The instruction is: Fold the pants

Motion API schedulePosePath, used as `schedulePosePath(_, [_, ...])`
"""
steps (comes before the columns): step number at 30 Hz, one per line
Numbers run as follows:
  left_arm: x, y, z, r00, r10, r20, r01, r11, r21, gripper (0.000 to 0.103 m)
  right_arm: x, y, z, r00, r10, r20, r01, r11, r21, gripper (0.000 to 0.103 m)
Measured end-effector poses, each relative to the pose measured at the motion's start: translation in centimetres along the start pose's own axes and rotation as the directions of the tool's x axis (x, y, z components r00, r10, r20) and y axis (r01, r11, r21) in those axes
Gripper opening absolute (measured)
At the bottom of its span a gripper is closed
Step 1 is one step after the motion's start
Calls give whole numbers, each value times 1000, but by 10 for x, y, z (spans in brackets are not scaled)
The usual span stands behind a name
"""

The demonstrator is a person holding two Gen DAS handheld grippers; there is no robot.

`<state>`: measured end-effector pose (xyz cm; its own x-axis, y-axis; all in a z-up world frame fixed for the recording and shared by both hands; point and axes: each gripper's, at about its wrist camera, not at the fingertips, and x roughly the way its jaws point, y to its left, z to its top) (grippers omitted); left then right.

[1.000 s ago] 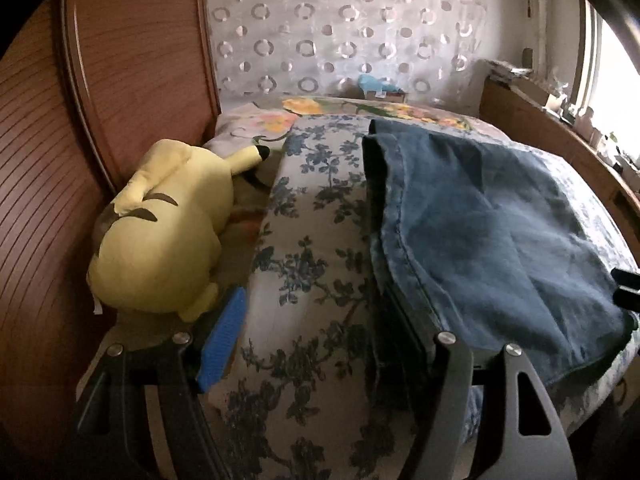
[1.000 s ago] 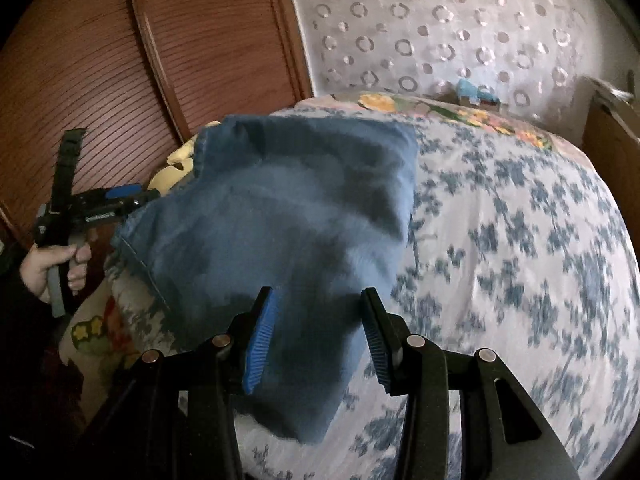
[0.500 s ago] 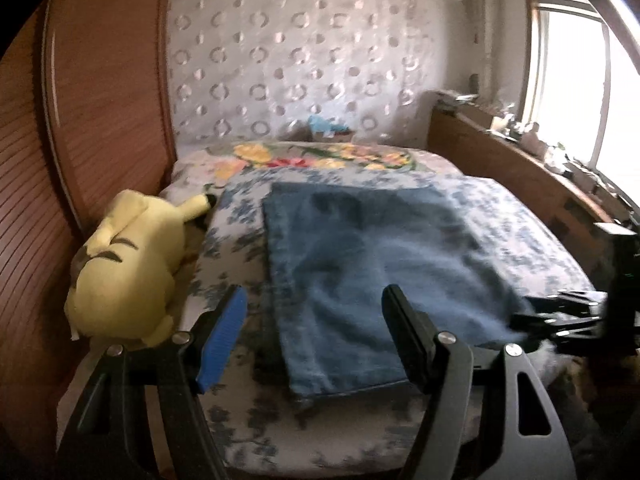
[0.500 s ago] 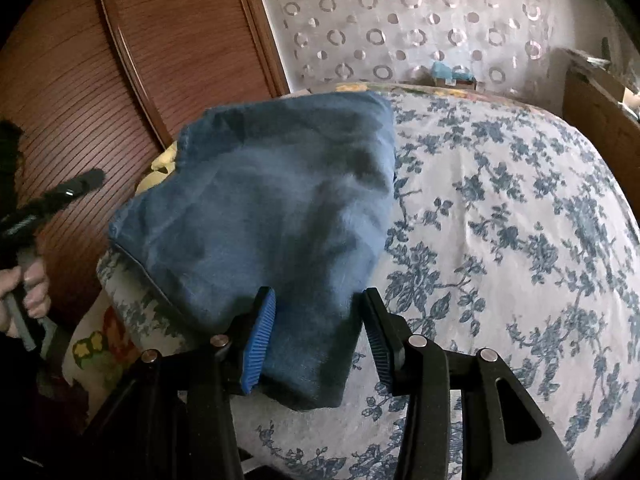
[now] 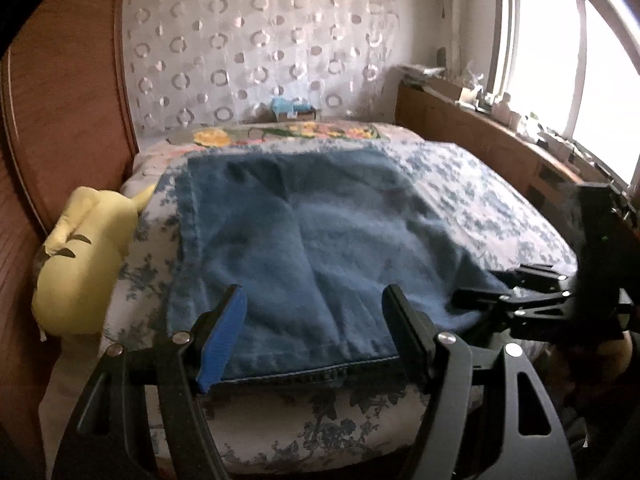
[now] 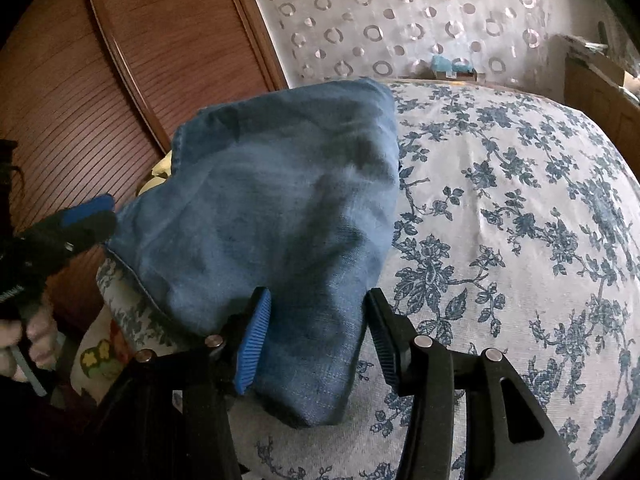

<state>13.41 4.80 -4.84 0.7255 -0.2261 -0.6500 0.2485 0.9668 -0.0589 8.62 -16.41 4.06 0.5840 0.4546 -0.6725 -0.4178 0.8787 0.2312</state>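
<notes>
Blue denim pants (image 5: 304, 232) lie folded into a rough rectangle on the floral bedspread (image 5: 480, 208). My left gripper (image 5: 314, 296) hovers open over their near hem, with nothing between the fingers. In the right wrist view, the pants' (image 6: 288, 208) near corner hangs over the bed edge between the jaws of my right gripper (image 6: 316, 300). Those jaws are opening, and the right pad (image 6: 384, 340) stands clear of the cloth. The right gripper (image 5: 500, 296) also shows at the pants' right corner, and the left gripper (image 6: 80, 216) at the left.
A yellow plush toy (image 5: 80, 256) lies at the bed's left edge against brown wooden panelling (image 5: 60, 100). A wooden ledge (image 5: 500, 128) with small items runs under the window on the right. A person's hand (image 6: 36, 332) holds the left gripper's handle. The bedspread (image 6: 500, 200) is bare on the right.
The left gripper swung from the plush toy's side round to face the pants' near hem. The right gripper's jaws widened slightly around the corner, and the pants lie flatter.
</notes>
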Motion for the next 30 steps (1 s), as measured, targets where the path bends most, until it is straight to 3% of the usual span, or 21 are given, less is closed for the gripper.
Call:
schedulePosePath(4, [12, 0, -6, 1000, 5, -28, -5, 1000, 0, 71, 2, 5, -1, 1000, -7, 11, 7, 999, -33, 45])
schedulePosePath(8, [27, 7, -13, 998, 26, -61, -26, 1000, -6, 71, -2, 3, 2, 998, 41, 44, -40, 999, -21, 17])
schedulePosePath(12, [35, 13, -19, 996, 26, -81, -27, 1000, -15, 71, -18, 3, 13, 990, 102, 101, -101, 995, -16, 15])
schedulePosePath(20, [29, 17, -21, 997, 13, -78, -15, 1000, -23, 71, -42, 34, 36, 972, 158, 173, -139, 983, -121, 14])
schedulePosePath(25, [-6, 46, -15, 999, 48, -22, -49, 996, -68, 71, -38, 58, 52, 961, 211, 182, -178, 968, -179, 14])
schedulePosePath(30, [-54, 86, -11, 991, 126, 34, -123, 988, -96, 71, -18, 97, 70, 943, 288, 167, -243, 939, -244, 14])
